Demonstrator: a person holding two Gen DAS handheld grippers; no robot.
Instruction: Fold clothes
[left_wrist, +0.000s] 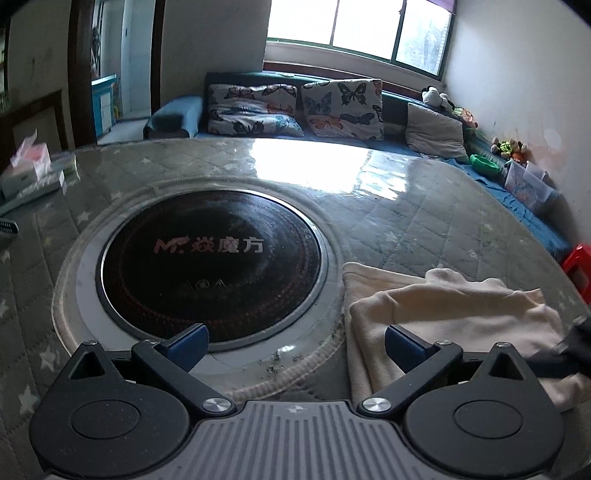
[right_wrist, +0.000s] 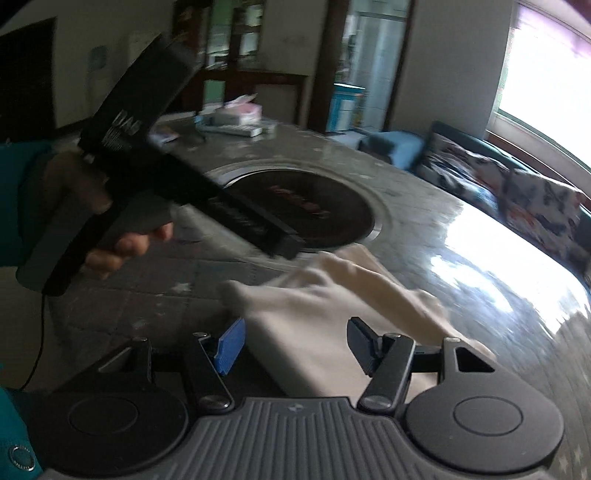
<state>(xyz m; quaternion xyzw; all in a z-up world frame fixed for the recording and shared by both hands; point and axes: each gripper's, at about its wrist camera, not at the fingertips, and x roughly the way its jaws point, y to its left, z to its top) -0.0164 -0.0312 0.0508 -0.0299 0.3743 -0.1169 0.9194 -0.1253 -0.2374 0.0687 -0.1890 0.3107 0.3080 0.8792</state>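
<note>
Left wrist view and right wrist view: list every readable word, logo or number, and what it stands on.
"MF 焱魔方": on the black cooktop set in the table, left wrist view.
White lettering on the other handheld gripper, right wrist view: too blurred to read.
Boxes at the table's edge: print too small.

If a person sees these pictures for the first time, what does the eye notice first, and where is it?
First comes the black round hob sunk in the middle of the table. A cream cloth lies crumpled just right of it, before both open tongs. Behind the table, two butterfly pillows lean on a sofa under the bright window.

A cream garment (left_wrist: 443, 314) lies loosely folded, rumpled, on the table.
</note>
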